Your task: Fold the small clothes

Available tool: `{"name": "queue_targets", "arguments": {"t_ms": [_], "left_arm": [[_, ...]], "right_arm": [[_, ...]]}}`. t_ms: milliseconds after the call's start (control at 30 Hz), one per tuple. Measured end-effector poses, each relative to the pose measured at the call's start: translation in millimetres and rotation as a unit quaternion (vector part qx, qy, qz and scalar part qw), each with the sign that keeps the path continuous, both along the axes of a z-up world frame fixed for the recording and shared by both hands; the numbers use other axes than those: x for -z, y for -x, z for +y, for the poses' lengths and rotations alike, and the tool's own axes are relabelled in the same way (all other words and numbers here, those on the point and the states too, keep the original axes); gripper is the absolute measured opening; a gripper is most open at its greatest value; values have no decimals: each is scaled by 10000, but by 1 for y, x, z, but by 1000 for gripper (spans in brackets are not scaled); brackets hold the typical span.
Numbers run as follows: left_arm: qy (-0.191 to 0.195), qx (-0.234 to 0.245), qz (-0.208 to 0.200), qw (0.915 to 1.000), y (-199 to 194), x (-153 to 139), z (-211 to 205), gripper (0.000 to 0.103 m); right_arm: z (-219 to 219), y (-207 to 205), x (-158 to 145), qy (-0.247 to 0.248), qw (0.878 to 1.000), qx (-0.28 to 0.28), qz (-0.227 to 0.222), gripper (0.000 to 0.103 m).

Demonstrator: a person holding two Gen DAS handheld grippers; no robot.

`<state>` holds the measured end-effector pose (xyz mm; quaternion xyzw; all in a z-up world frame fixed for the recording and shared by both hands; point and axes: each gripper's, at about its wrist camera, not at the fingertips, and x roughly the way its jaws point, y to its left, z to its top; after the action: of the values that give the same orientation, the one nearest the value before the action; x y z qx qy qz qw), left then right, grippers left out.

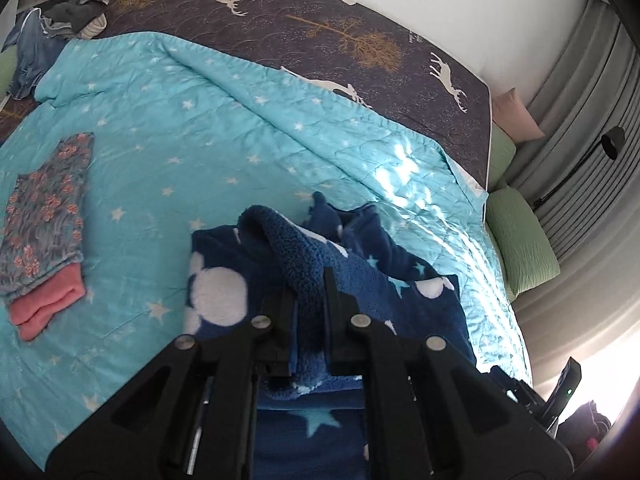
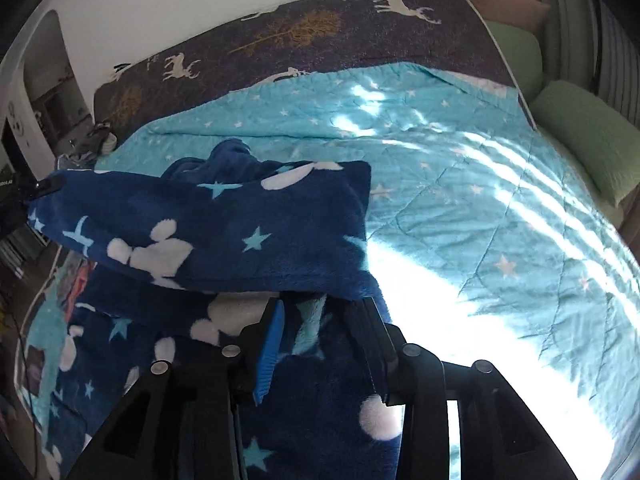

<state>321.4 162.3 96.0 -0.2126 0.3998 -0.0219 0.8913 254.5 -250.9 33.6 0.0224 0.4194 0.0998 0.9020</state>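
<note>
The left gripper [image 1: 308, 280] is pinching a thick ridge of the navy fleece [image 1: 360, 256], its jaws pressed onto the fabric. The right gripper [image 2: 320, 312] is likewise clamping an edge of the same fleece [image 2: 208, 232], with cloth bunched between its jaws. Both are holding the garment lifted, part of it hanging above the quilt [image 1: 200, 128] and the rest draping back toward the person.

In the right wrist view the raised edge is running as a long band leftward from the right gripper, ending at a far corner where the other gripper's tip is just showing at the frame's left edge. So the garment's long axis is lying across the two grippers, stretched between them, with each one holding its own end. Neither is nearer; the held edge is shared.

The coming move, as I judge it, is carrying this edge forward, away from the person, and laying it over the lower half. That is turning on keeping the two grippers level, so the band lands square.

A folded pile [image 1: 44, 224], floral over pink, is lying on the quilt to the left, well apart from the fleece.
</note>
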Motion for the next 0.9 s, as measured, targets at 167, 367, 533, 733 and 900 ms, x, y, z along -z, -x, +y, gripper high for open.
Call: {"name": "queue_targets", "arguments": {"t_ms": [167,367,533,733,900], "left_arm": [[4,100,416,9991,-4,39,11,12],[-53,59,1159,9932,-12,106,23,12],[197,171,1130,9933,-1,121,39,23],[-243,-131,989,9947,14,102,47,47],[-48,-228,419,9988,3,62,35,47]], "right_arm": [[-3,-5,-4,-403,9991,74,108,44],[45,-13,-6,-436,9978,-508,-29,44],[56,-45,32,-66,9974,-500,517,34],[31,-54,40,-287,9956,-42,890,10],[62,-56,-3,73,9991,-255,321,17]]}}
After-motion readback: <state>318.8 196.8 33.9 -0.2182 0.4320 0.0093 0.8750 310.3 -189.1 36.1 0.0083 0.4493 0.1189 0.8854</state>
